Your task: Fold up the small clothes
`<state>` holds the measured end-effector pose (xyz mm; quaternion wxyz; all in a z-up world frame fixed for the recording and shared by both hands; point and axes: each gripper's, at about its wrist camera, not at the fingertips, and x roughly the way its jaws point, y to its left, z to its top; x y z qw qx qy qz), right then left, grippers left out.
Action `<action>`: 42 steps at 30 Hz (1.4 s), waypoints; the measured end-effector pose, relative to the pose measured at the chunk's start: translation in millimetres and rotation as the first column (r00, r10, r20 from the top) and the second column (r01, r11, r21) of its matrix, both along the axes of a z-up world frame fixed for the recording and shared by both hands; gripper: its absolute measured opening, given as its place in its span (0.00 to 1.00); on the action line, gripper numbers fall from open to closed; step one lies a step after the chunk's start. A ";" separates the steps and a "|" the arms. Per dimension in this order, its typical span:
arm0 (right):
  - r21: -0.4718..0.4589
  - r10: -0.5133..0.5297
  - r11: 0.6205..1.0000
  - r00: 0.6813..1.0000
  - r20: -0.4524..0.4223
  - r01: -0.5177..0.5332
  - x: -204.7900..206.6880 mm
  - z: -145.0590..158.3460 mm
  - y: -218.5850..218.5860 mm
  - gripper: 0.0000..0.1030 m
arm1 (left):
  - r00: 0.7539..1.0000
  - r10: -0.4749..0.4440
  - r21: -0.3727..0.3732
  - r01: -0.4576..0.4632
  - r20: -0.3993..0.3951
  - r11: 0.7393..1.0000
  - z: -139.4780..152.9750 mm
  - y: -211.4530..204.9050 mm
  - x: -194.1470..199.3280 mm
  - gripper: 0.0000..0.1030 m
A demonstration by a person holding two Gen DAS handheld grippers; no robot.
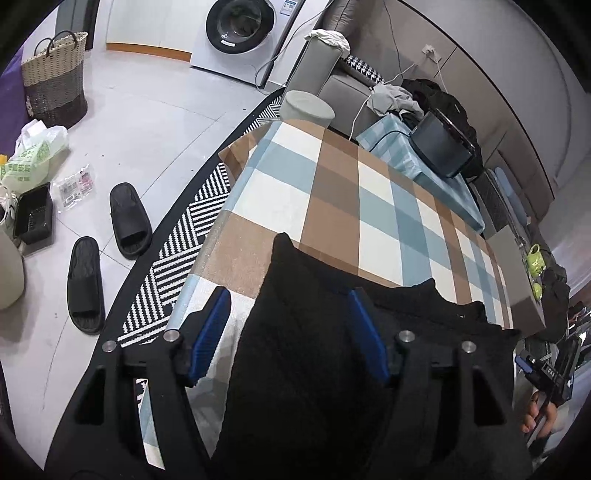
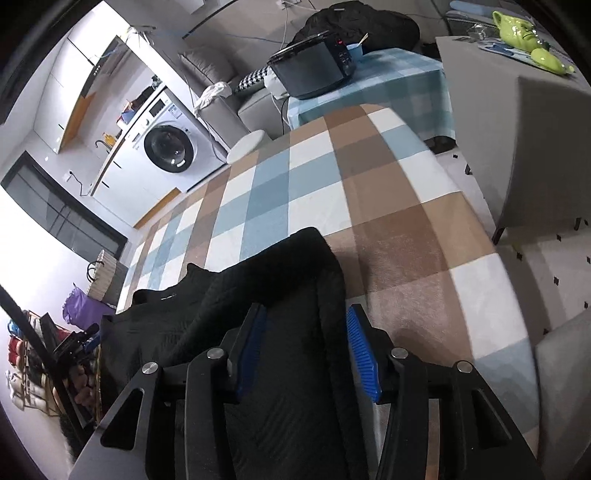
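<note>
A black knitted garment [image 1: 310, 332] lies on the checked tablecloth [image 1: 332, 192], near the front edge. My left gripper [image 1: 288, 306] is open; its blue pads straddle the garment's left part, the left pad [image 1: 210, 328] over the cloth, the right pad [image 1: 369, 332] over the garment. In the right wrist view the same garment [image 2: 258, 280] lies under my right gripper [image 2: 306, 325], which is open with its pads either side of the garment's right edge. Whether the pads touch the fabric is unclear.
Left of the table are a striped rug [image 1: 192, 229], black slippers [image 1: 129, 221], a woven basket [image 1: 55, 77] and a washing machine [image 1: 240, 29]. Behind the table stand a grey sofa [image 1: 332, 74], a black appliance [image 2: 314, 70] and a grey side table [image 2: 517, 122] with green teaware [image 2: 517, 26].
</note>
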<state>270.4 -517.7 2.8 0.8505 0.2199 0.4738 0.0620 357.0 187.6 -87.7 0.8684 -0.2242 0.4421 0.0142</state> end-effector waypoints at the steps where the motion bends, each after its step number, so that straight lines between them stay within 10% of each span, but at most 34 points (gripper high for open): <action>1: -0.016 0.002 1.000 1.000 -0.006 -0.002 3.8 -0.9 2.7 0.46 | 1.000 -0.005 0.009 0.005 0.002 1.000 0.7 -2.1 0.2 0.62; 8: -0.038 -0.008 0.999 1.000 -0.012 0.008 26.6 -12.5 6.6 0.48 | 0.999 -0.051 0.060 0.050 0.011 0.997 -2.6 -16.0 16.7 0.57; 12: -0.041 0.006 0.999 1.000 0.010 -0.005 34.3 -16.5 11.3 0.48 | 0.997 -0.073 0.104 0.071 0.012 0.992 -5.3 -21.6 26.7 0.13; 15: -0.025 0.017 1.000 0.999 0.036 -0.016 36.5 -18.2 10.6 0.09 | 0.998 -0.066 0.089 0.064 0.020 0.994 -6.4 -17.0 27.3 0.06; 18: 0.042 -0.006 0.999 0.993 0.117 0.001 24.3 -8.5 -1.1 0.05 | 0.997 -0.053 0.072 0.050 0.047 0.996 -2.0 -9.0 21.4 0.05; 21: 0.133 -0.058 0.991 0.977 0.204 0.031 7.0 6.2 -19.8 0.05 | 0.996 -0.038 0.039 0.035 0.080 0.999 4.7 -1.1 16.0 0.05; 29: 0.109 -0.177 0.980 0.979 0.102 0.165 13.5 -0.3 -36.5 0.03 | 0.999 0.009 0.019 -0.009 0.041 1.000 1.1 7.8 17.2 0.07; 34: 0.122 -0.103 0.988 0.993 0.054 0.095 16.5 -8.7 -28.2 0.36 | 0.999 0.030 0.010 -0.030 0.015 0.999 -5.7 10.4 16.6 0.55; 42: 0.130 -0.060 0.990 0.998 0.023 0.057 25.9 -24.7 -15.0 0.38 | 0.999 -0.003 0.014 0.004 -0.045 1.000 -17.7 8.3 21.2 0.56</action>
